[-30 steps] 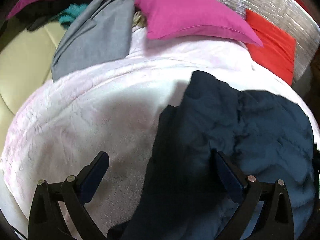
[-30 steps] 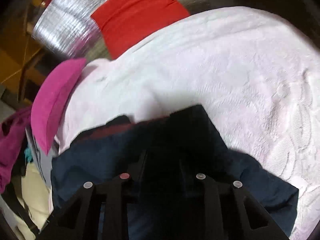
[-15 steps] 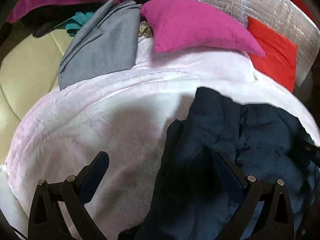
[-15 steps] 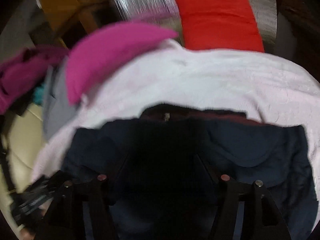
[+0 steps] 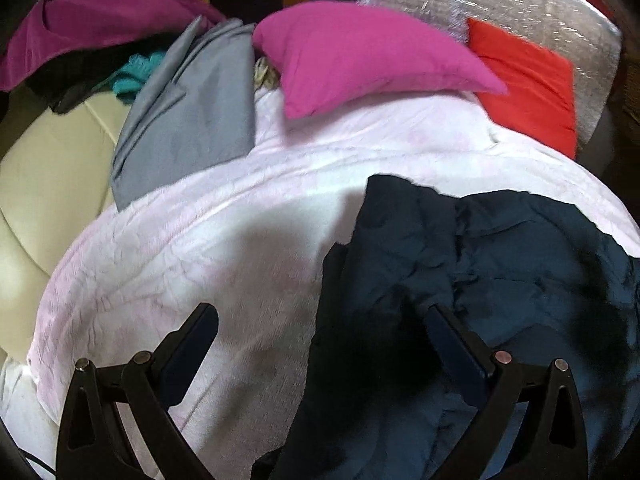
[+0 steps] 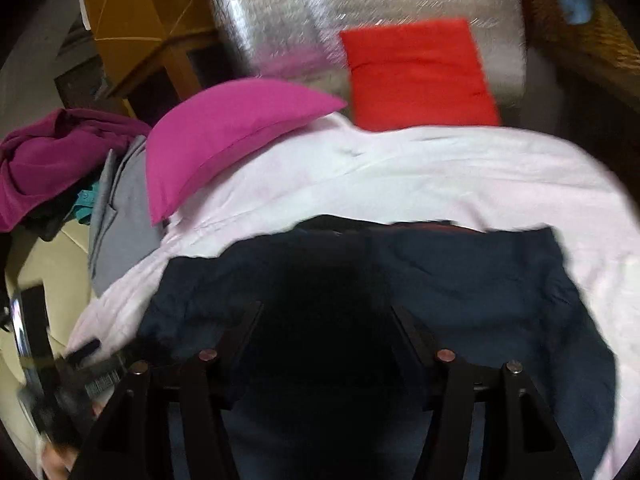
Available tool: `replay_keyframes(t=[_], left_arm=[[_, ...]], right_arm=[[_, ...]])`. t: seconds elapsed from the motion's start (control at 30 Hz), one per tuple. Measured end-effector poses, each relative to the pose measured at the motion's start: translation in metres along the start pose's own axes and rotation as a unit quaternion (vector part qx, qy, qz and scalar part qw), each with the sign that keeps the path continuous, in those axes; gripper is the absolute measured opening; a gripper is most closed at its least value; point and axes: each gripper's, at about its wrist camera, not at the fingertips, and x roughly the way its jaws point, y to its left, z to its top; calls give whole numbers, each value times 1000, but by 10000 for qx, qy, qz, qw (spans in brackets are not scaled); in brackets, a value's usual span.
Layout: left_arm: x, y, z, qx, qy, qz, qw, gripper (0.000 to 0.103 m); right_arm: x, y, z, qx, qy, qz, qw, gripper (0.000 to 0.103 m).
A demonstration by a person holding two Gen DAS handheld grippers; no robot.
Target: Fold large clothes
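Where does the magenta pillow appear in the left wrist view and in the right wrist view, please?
Left wrist view: the magenta pillow lies at upper centre, on the far edge of the pale pink blanket.
Right wrist view: the magenta pillow lies at upper left, on the same blanket edge.
Shared landmark: the red cushion, just right of the pillow in both.

You see the dark navy garment [image 5: 500, 264] lying crumpled and bunched on the pale pink blanket [image 5: 248, 208], below the magenta pillow [image 5: 360, 52].

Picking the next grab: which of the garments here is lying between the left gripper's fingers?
The navy garment, crumpled on the pale pink blanket. The grey one and the magenta one lie far back, beside the magenta pillow.
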Motion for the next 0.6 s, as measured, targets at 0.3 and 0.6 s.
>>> replay_keyframes(t=[0.3, 0.6], left_arm=[[-5, -13, -10, 480, 33, -189, 9987, 103], [1, -14, -19, 656, 286, -100, 9974, 103]], right_arm=[[-52, -93, -77, 495, 106, -960, 9941, 61], [-49, -106, -89, 599, 365, -813, 9942, 60]])
